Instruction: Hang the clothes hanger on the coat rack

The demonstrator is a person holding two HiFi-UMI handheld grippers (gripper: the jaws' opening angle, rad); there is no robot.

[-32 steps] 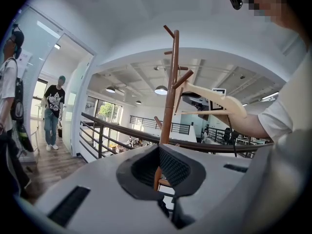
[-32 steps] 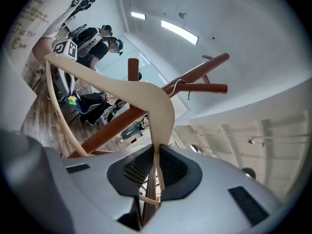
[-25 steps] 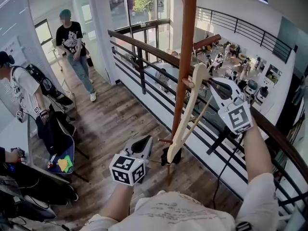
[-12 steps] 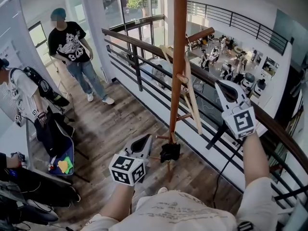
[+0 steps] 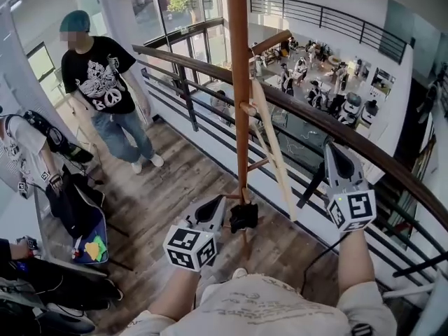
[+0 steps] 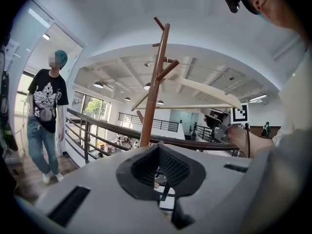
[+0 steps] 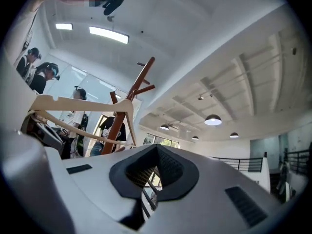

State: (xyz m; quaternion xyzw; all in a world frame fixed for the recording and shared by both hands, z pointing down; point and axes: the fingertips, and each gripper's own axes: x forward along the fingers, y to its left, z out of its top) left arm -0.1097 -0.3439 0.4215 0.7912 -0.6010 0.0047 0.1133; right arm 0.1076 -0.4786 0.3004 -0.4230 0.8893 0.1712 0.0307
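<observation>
Hanger [image 5: 274,152] hangs tilted from a peg on the rack [image 5: 239,61], beside the pole. I judge it light, stiff, smooth wood, best held near its top. My right gripper [image 5: 336,161] and left gripper [image 5: 210,214] are both clenched, empty.

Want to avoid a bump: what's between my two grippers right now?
In the head view, the rack pole and the hanger hanging on it stand between the left gripper and the right gripper.
</observation>
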